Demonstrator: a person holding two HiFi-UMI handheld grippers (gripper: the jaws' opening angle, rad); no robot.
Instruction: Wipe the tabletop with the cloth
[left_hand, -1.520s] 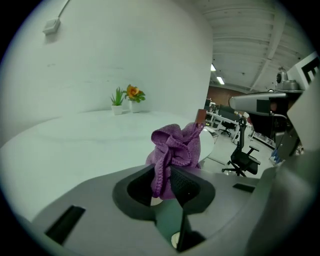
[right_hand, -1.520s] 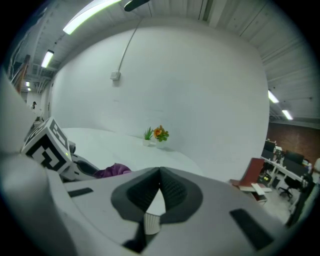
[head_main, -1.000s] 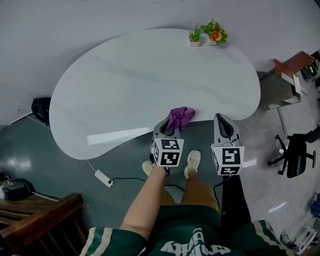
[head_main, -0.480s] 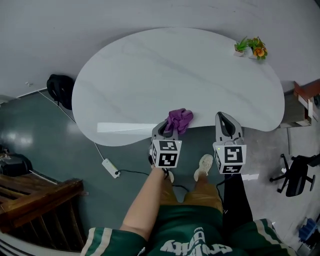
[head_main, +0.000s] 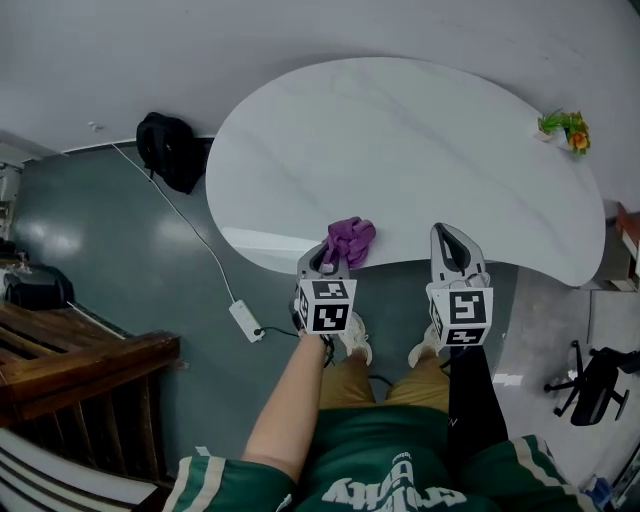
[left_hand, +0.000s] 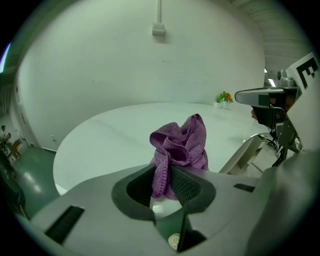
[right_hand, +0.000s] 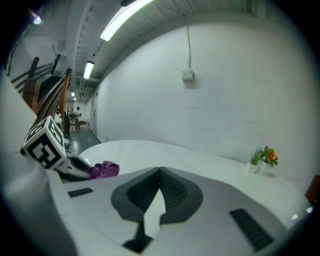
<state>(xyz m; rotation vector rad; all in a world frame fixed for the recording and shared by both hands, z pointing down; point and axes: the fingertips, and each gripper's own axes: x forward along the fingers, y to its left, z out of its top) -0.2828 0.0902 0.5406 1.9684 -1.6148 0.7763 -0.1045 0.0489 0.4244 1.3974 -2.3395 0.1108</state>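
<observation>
1. Two tools hang at the near edge of the white kidney-shaped table (head_main: 400, 130). Far to the left, on the grey floor (head_main: 120, 230), a black backpack (head_main: 170, 150) lies just off the table's left end. A white power strip (head_main: 245, 320) lies on its cable, nearer the person.
2. The left tool (head_main: 330, 252) is clenched on the purple cloth (head_main: 348, 240). In the left gripper view its jaws (left_hand: 162, 175) pinch the lower folds, and the cloth (left_hand: 182, 145) stands bunched above them.
3. The cloth is over the table's near edge, towards the left end. Whether it rests on the surface cannot be told.
4. The right tool (head_main: 447, 232) is beside the left one, also at the near edge, and apart from the cloth. In the right gripper view its jaws (right_hand: 159, 172) are pressed together at the tips with nothing between them.
5. Two small potted plants (head_main: 565, 128) stand close together at the table's far right edge, one with orange flowers.
6. A black office chair (head_main: 595, 375) stands on the floor past the right end.
</observation>
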